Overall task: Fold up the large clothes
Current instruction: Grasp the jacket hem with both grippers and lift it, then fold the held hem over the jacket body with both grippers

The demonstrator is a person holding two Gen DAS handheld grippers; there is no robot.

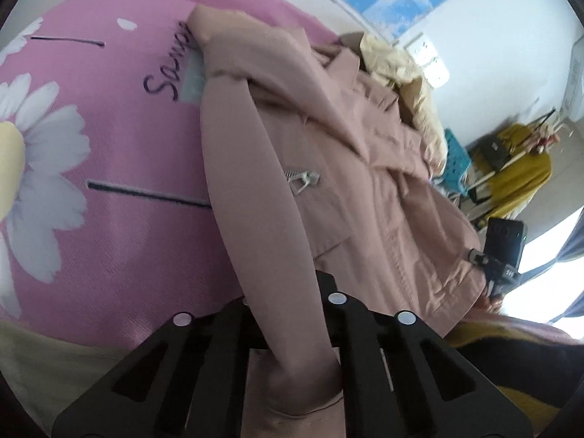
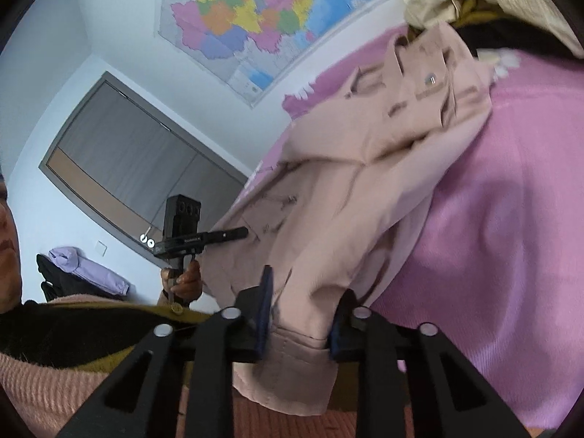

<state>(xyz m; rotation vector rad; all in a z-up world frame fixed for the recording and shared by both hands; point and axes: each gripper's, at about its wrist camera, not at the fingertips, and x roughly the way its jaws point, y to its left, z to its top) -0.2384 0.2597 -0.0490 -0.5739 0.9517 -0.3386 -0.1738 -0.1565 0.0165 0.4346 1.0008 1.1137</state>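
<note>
**Both grippers clamped on the pink coat**

The left hand-held gripper (image 1: 292, 314) pinched a sleeve of the coat (image 1: 365, 182). The right hand-held gripper (image 2: 301, 325) gripped a bunched edge of the coat. The coat lay spread over the bed (image 1: 109, 127), its pink sheet printed with daisies. Farther back sat a cream garment (image 1: 401, 69).

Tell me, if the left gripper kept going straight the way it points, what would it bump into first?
Most likely more of the pink jacket it is already shut on: the left gripper points along the sleeve toward the jacket's body, spread on the pink flowered bedspread. Depth is hard to judge here.
</note>
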